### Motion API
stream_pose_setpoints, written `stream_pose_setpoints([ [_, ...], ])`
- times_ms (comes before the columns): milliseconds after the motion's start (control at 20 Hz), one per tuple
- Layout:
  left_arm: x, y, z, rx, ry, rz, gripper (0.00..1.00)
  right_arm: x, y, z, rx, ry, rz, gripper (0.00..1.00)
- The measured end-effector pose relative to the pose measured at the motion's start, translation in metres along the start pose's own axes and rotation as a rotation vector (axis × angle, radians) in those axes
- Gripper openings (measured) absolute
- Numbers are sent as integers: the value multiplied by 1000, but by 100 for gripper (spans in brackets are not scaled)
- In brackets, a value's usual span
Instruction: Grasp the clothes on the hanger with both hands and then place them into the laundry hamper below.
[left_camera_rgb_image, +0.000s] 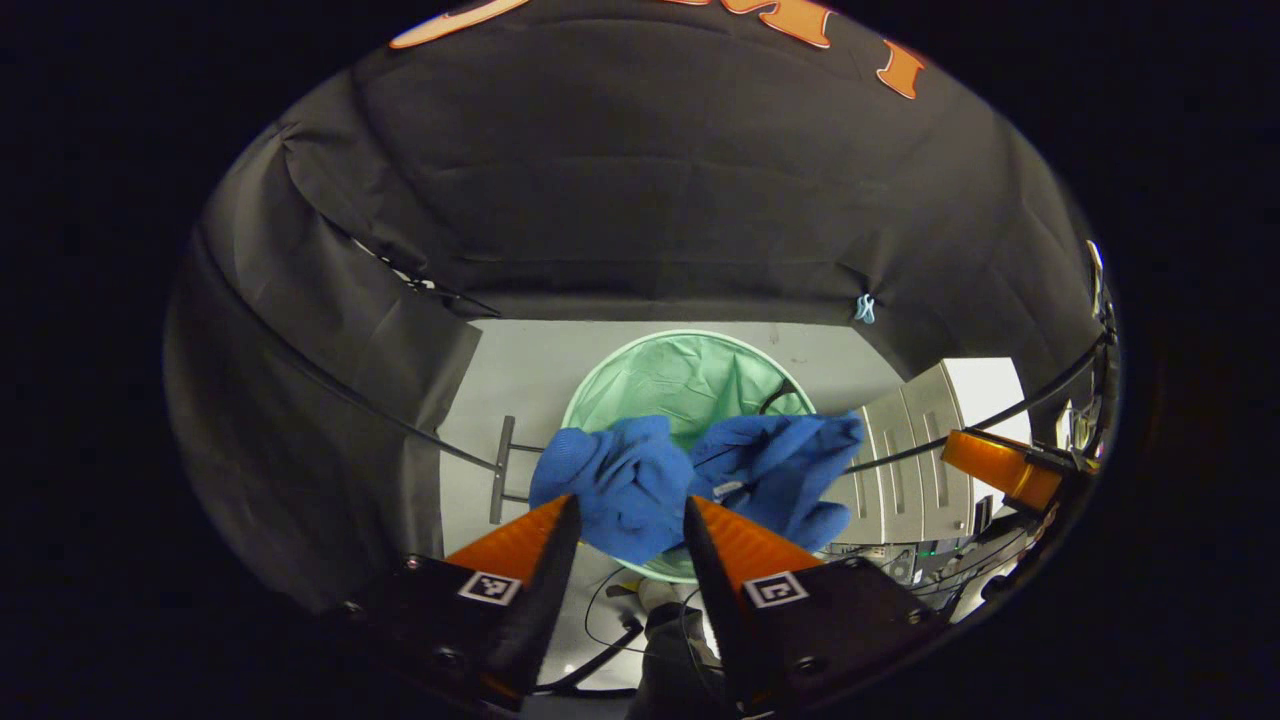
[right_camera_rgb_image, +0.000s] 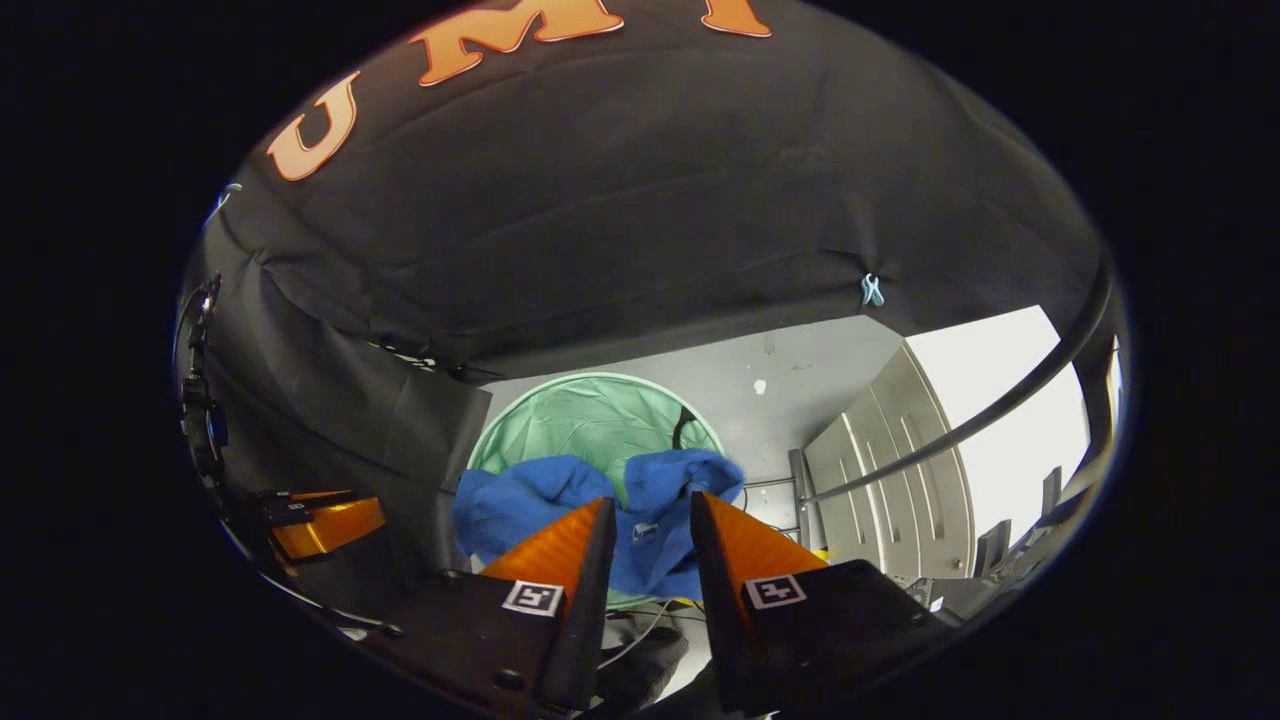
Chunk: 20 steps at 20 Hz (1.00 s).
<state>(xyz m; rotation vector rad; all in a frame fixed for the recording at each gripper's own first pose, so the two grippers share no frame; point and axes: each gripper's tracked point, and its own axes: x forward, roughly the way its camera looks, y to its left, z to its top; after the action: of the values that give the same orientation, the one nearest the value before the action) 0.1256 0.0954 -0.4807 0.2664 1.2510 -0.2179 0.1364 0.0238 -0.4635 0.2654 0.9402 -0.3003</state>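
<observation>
Garment over hamper, both claws gripping.
I hold the soft blue fleece garment (left_camera_rgb_image: 640, 480) pinched in the left gripper (left_camera_rgb_image: 628, 525) and right gripper (right_camera_rgb_image: 648, 520), above the round green mesh laundry hamper (left_camera_rgb_image: 690, 375); I judge lowering before letting go best.

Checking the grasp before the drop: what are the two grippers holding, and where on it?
Both hold the blue garment: left gripper and right gripper each pinch bunched cloth at its upper edge, above the green hamper.
</observation>
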Motion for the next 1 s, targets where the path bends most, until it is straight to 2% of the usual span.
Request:
stream_pose_setpoints([
  [50,-4,5,-1,-7,-4,10,72,-3,1,1,1,-5,1,42],
  [100,-5,9,-1,-14,-8,22,75,-7,3,0,0,-10,2,55],
  [150,-11,11,-4,-22,-14,28,77,-8,2,-2,-2,-14,2,60],
  [200,-13,13,-4,-28,-19,32,82,-11,2,-2,-5,-18,1,49],
  [250,-16,15,-6,-31,-24,38,87,-14,1,-4,-6,-22,4,49],
  [300,-17,16,-5,-32,-34,43,95,-16,3,-6,-7,-24,10,63],
  [350,-23,17,-6,-31,-46,49,96,-19,2,-7,-11,-29,10,65],
  [400,-27,18,-5,-31,-57,55,96,-23,3,-7,-15,-34,13,76],
  [450,-32,16,-4,-31,-71,58,96,-27,3,-8,-21,-38,14,72],
  [500,-38,15,0,-35,-89,61,98,-32,2,-8,-29,-46,9,77],
  [600,-53,8,8,-46,-126,53,98,-41,-1,-1,-50,-77,-6,97],
  [1000,-112,-24,41,-13,-290,27,97,-103,-2,40,-71,-232,-15,99],
])
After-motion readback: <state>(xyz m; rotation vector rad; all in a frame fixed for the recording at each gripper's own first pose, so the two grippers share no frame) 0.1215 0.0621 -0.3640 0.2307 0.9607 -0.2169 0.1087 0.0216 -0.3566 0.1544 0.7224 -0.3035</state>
